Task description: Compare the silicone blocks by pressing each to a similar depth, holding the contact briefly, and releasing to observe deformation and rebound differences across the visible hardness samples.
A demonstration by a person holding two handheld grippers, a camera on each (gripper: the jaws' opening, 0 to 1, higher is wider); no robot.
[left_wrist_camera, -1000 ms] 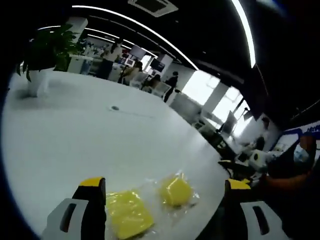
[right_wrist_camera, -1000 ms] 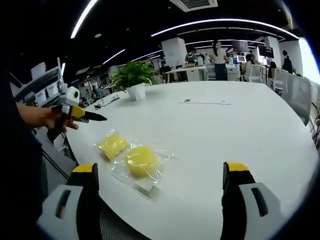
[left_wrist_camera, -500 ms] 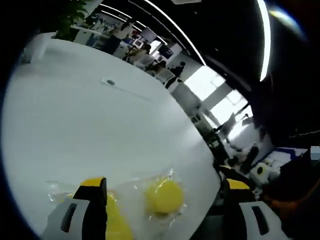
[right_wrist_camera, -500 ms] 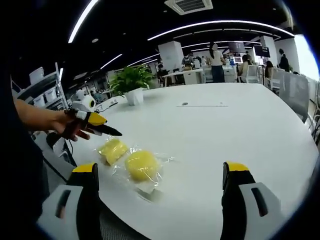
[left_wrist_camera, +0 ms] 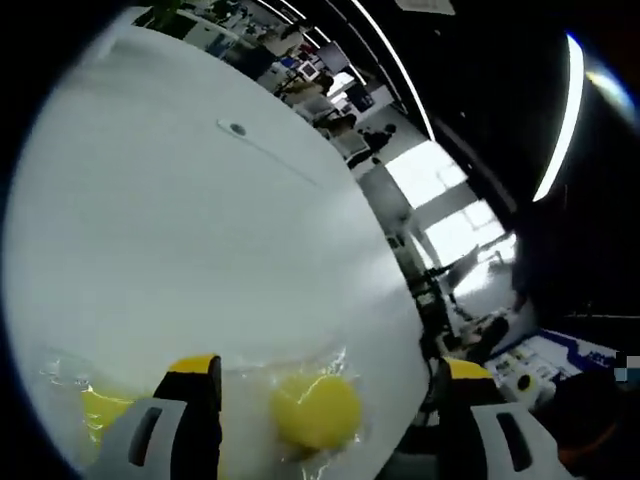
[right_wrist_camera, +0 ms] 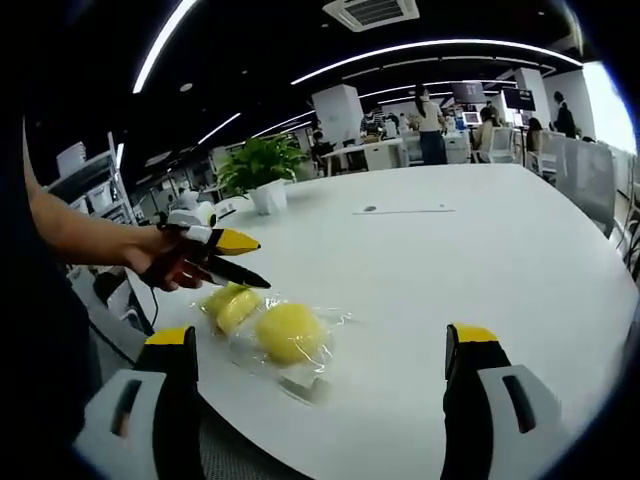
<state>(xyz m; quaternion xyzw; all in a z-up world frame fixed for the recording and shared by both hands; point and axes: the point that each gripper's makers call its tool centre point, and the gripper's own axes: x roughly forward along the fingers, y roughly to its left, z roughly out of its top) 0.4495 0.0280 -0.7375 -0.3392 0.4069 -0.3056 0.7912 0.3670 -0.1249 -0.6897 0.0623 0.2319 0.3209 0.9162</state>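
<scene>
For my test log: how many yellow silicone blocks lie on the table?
2, both in clear wrap: the round block nearer the right gripper, the flatter block beside it under the left gripper. None seems hidden.

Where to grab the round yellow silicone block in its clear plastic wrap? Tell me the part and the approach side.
Take the round yellow silicone block across its domed middle, from above, one jaw on each flank. It lies flat on the white table, so nothing offers an underside hold. Avoid the loose clear plastic wrap; it would likely slip. The left claw hangs over the neighbouring block, so come from the free side.
</scene>
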